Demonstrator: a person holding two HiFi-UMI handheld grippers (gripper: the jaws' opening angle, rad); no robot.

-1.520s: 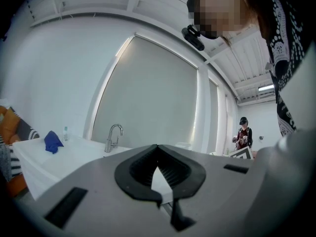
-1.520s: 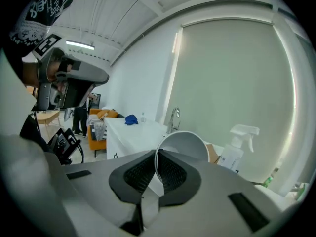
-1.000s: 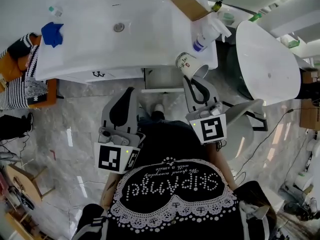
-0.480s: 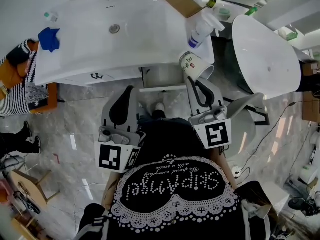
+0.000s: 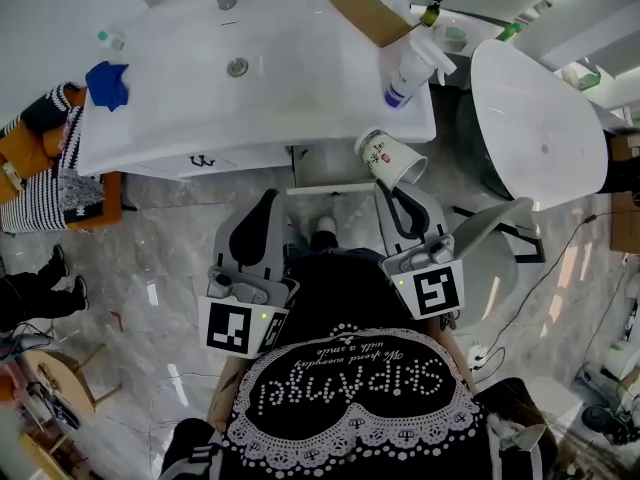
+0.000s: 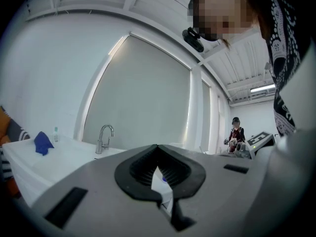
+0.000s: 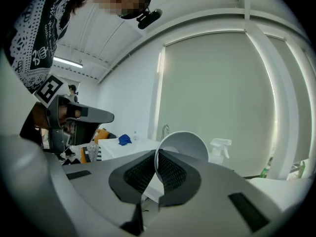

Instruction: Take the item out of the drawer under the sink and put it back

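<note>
Cup (image 5: pixel 390 158) hung tilted, rim pinched in the right gripper (image 5: pixel 392 183), just right of the open drawer (image 5: pixel 330 187); the left gripper (image 5: pixel 266 200) was closed on nothing.

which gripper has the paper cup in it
The right gripper: it is shut on the rim of the paper cup, held out near the sink's edge. The left gripper holds nothing.
</note>
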